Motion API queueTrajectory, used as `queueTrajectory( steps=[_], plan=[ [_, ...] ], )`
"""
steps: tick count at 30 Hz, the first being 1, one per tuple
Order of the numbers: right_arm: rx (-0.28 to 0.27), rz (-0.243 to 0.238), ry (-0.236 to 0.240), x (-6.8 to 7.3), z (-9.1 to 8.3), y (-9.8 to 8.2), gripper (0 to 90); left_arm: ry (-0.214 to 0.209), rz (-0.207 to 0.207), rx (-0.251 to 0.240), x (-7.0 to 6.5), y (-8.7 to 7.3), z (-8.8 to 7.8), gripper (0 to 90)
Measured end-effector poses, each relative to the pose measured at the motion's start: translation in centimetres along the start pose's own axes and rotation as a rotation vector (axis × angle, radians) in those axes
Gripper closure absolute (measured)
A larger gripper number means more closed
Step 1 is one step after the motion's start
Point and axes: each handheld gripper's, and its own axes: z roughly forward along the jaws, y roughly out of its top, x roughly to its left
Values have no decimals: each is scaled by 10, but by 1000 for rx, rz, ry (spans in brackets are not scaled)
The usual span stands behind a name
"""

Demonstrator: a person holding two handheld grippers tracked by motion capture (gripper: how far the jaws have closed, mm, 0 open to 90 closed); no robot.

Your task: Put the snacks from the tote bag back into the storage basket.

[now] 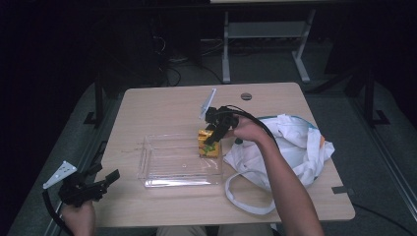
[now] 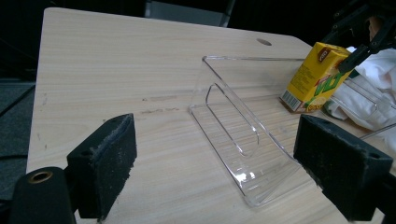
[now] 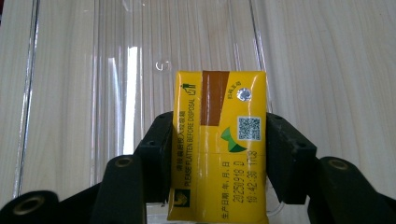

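Note:
A yellow juice carton (image 1: 208,142) stands slightly tilted at the far right corner of a clear plastic tray (image 1: 167,164). My right gripper (image 1: 212,141) comes down on it from above. In the right gripper view the two black pads (image 3: 156,144) lie against both sides of the carton (image 3: 219,116), over the tray's ribbed floor (image 3: 116,70). My left gripper (image 1: 110,179) rests off the table's near left corner, open, with nothing between its fingers. From the left gripper view (image 2: 233,163) I look across the tray (image 2: 233,135) to the carton (image 2: 315,77).
A white cloth bag (image 1: 295,142) with a loop handle lies crumpled on the right of the table, touching the tray's right end. A small clear plastic strip (image 1: 207,102) and a cable hole (image 1: 246,96) sit near the far edge.

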Motion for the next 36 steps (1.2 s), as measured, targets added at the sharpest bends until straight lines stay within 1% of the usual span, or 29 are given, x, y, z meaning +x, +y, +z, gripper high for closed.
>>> queueTrajectory(
  steps=[10, 16, 17, 22, 23, 32, 34, 36],
  plan=[
    [-15, 3, -4, 0, -4, -1, 470, -1, -1, 2, 0, 0, 1, 127],
    [-29, 15, -8, 1, -10, -3, 460, -2, 0, 2, -1, 0, 1, 127],
    [-35, 22, -7, 1, -12, -4, 456, -3, 0, 2, -1, 0, 1, 126],
    [-47, 27, -11, 2, -17, -5, 439, -3, 1, 4, -1, 0, 2, 127],
    [-59, 25, -13, 2, -19, -5, 435, -3, 1, 5, -1, 0, 2, 127],
    [-79, 37, -24, 3, -26, -8, 426, -2, 1, 5, -1, 0, 2, 127],
    [-82, 48, -20, 3, -28, -9, 422, -2, 0, 6, -1, 0, 2, 127],
    [-88, 50, -27, 3, -31, -10, 420, -2, 0, 7, -1, 0, 2, 127]
  ],
)
